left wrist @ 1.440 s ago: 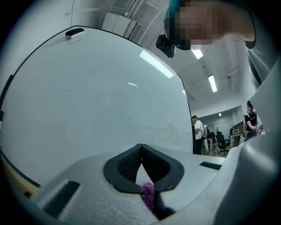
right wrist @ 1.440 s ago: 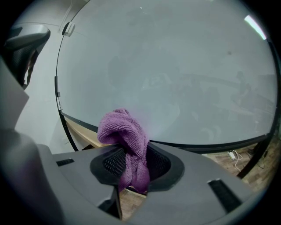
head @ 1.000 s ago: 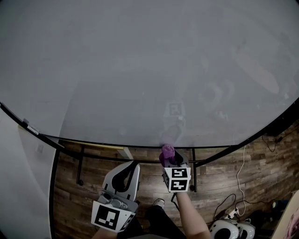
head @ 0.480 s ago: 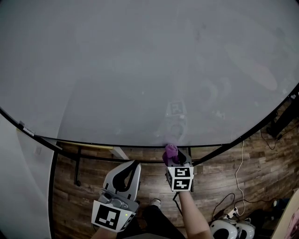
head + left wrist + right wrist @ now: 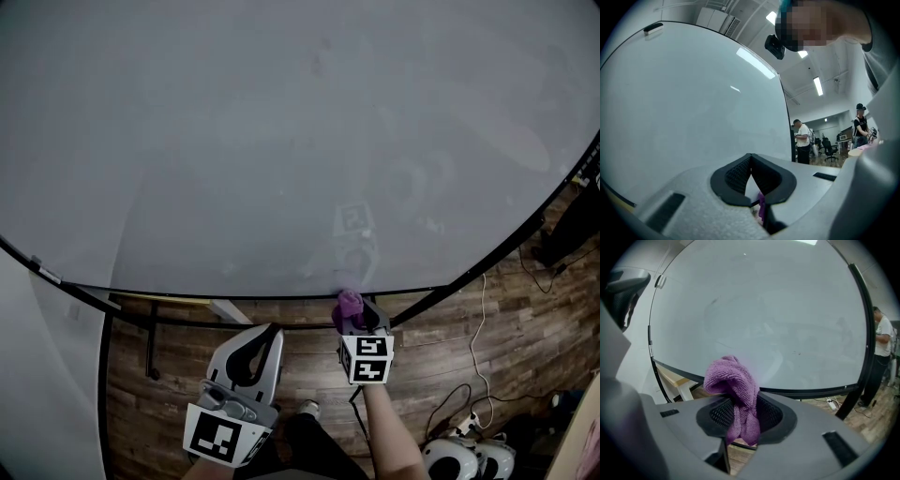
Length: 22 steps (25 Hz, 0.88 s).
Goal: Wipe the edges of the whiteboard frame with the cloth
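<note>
Right gripper (image 5: 740, 418): the jaws are clamped on a purple terry cloth (image 5: 733, 380), which bunches in a soft knob above the black pads and hangs in a short tail below them.
Left gripper (image 5: 751, 161): the jaw tips are pressed together with nothing between them. In the head view it hangs low, beside the right gripper and off the board.
Cloth position: the knob sits against the bottom rail of the thin black whiteboard frame (image 5: 234, 295), a little right of the rail's middle. Contact looks likely.
Board: the large pale-grey whiteboard surface (image 5: 281, 141) carries faint smudges above the cloth.
Done: judged mid-pass along the bottom rail. No view shows which lengths are already clean.
Left: probably the rail's run toward the right corner, then the right upright (image 5: 865, 310) and the top and left edges.
Surroundings: brown wood-plank floor (image 5: 441, 366) with cables below the board.
</note>
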Motion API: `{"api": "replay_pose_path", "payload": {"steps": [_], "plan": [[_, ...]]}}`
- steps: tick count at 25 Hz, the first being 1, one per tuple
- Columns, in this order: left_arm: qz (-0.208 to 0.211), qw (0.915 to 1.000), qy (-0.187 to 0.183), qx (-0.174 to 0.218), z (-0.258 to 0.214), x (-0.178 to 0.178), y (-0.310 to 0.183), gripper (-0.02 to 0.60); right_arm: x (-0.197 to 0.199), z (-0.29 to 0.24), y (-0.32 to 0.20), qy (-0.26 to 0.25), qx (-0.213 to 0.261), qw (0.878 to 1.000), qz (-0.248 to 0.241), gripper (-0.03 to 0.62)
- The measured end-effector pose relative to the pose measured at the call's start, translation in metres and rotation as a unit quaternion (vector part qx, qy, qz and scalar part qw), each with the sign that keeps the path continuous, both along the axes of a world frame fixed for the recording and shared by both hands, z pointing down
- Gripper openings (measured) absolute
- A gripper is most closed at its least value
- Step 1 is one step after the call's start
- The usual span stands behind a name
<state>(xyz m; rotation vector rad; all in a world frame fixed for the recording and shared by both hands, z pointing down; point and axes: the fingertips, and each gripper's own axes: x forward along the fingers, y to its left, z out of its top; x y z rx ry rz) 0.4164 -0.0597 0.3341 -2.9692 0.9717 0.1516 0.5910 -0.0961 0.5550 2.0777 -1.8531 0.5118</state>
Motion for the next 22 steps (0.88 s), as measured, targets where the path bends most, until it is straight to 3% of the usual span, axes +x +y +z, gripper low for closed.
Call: {"api": "replay_pose_path", "payload": {"steps": [9,15,22], "plan": [[0.026,0.9995,-0.005,-0.018,0.003,0.026,0.009,0.017,0.042,0.001,0.016,0.001,0.0,0.999,0.039,0.114],[0.034,0.9994,-0.004,0.003,-0.001,0.035,0.007,0.017,0.067,0.001,0.023,0.007,-0.004,0.998,0.063,0.114],[0.046,0.9989,-0.005,-0.005,-0.001,0.049,0.008,0.017,0.105,0.001,0.037,0.006,-0.005,0.994,0.105,0.114]]}}
